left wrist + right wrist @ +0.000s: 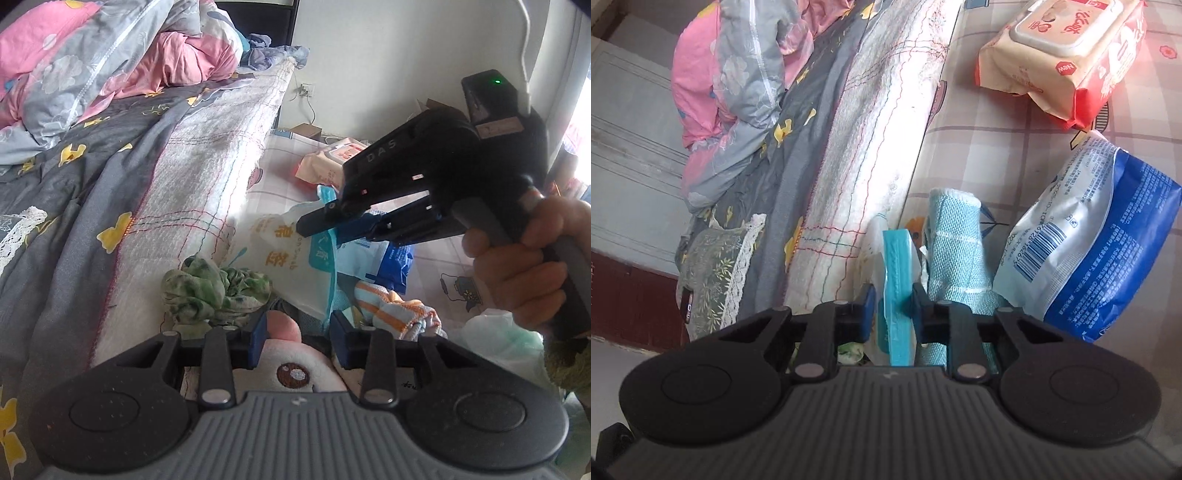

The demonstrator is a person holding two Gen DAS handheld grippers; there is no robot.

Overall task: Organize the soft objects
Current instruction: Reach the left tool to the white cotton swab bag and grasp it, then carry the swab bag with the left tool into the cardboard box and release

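Observation:
My left gripper (295,338) has its jaws around a pink and white plush toy (295,369) with a brown eye; the jaws press its sides. My right gripper (894,310), also seen in the left wrist view (321,225), is shut on the teal sealed edge of a white tissue pack (895,280) (291,258) with orange characters. A crumpled green cloth (214,291) lies left of the pack. An orange-striped sock bundle (391,310) lies to its right. A rolled teal towel (956,251) stands beside the right gripper.
A blue and white wipes pack (1108,240) and a red and cream wipes pack (1067,55) lie on the checked play mat (997,147). The bed edge with a white quilt (207,166), grey sheet and pink duvet (110,62) rises on the left.

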